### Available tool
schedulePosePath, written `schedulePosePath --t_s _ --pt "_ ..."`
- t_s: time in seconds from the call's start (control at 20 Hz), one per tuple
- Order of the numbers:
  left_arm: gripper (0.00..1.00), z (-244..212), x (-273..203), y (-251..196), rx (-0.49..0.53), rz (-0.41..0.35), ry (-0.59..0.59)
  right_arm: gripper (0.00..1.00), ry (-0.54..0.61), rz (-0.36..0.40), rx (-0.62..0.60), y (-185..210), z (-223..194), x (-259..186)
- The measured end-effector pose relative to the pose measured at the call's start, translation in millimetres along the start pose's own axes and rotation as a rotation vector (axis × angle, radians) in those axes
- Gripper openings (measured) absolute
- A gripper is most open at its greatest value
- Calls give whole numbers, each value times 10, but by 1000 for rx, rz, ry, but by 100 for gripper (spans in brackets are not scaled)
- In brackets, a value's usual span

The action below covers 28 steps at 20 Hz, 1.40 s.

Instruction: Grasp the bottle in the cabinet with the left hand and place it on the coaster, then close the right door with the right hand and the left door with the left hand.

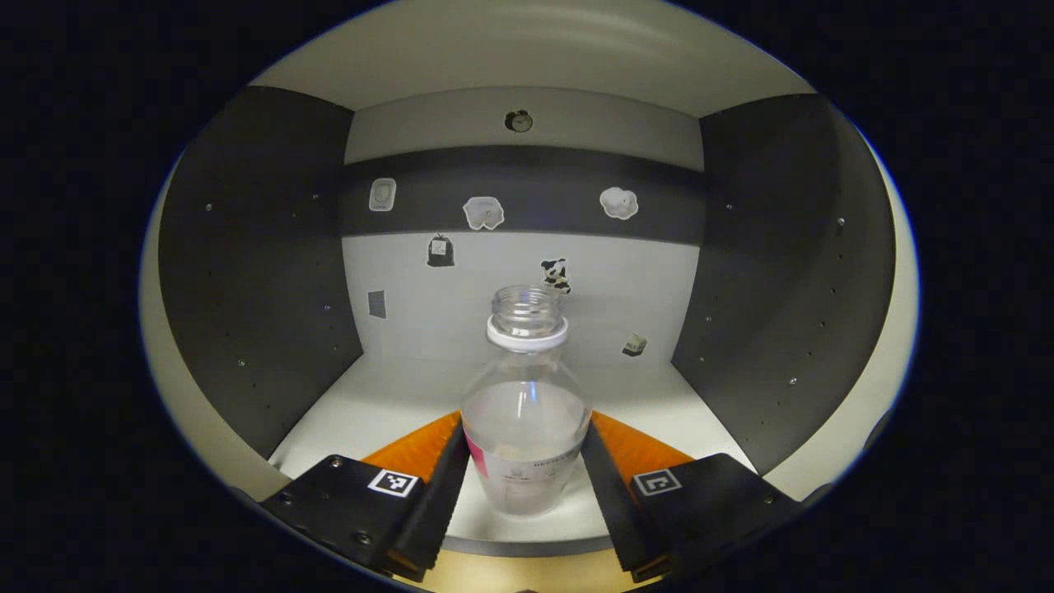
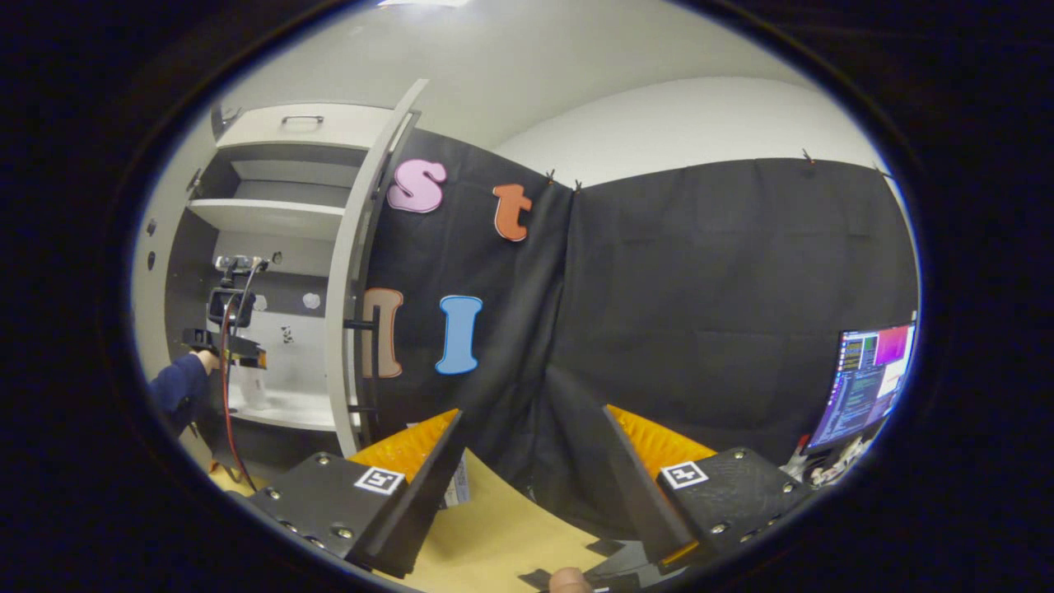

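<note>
Standing upright on the white floor of the cabinet (image 1: 247,247), near its front edge, the clear bottle (image 1: 525,412) is showing an uncapped neck and a white collar ring. In the left gripper view, the left tongs (image 1: 525,461) are reaching into the cabinet with both fingers (image 1: 440,486) lying against the lower sides of the bottle, one on each flank, so they are gripping it around the labelled part. The bottle is sitting centred between them, not tilted.

Back wall of the cabinet: carrying several small stickers (image 1: 483,212) across a dark band and the pale panel below it, with a round fitting (image 1: 519,121) above.

In the right gripper view, the right tongs (image 2: 531,486) are hanging spread wide apart over the tan desk (image 2: 494,535), holding nothing and touching nothing; the black cloth wall is lying beyond them. A fingertip (image 2: 568,581) is showing at the lower edge.

Far left of that view: the cabinet is standing with its right door (image 2: 354,288) swung open, a dark handle (image 2: 375,362) on its face. Inside, the other gripper (image 2: 226,329), held by a hand in a dark blue sleeve (image 2: 177,387), is sitting at the bottle on the lower shelf, a red cable (image 2: 224,395) trailing down from it.

Far right: a lit monitor (image 2: 869,379) is standing on the desk.
</note>
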<state>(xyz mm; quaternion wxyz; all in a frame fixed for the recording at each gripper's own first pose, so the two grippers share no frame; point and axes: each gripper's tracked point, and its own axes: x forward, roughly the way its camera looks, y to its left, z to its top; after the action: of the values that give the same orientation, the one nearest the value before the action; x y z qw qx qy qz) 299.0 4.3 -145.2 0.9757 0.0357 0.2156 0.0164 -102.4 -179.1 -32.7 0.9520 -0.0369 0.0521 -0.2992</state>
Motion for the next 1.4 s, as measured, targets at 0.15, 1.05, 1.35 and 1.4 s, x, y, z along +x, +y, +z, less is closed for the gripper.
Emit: schedulePosePath --t_s 0.15,1.05,1.35,1.4 --pt "77 -21 -69 -65 -12 -38 29 98 7 14 9 15 -22 -19" --pt "76 -1087 -1805 -29 -84 -286 -54 98 -50 318 47 649 162 22" --pt "77 -2167 -2047 170 -151 -295 89 98 -59 415 38 911 187 -6" --pt "77 -2304 -2093 178 -154 -306 100 98 -62 424 39 927 192 -5"
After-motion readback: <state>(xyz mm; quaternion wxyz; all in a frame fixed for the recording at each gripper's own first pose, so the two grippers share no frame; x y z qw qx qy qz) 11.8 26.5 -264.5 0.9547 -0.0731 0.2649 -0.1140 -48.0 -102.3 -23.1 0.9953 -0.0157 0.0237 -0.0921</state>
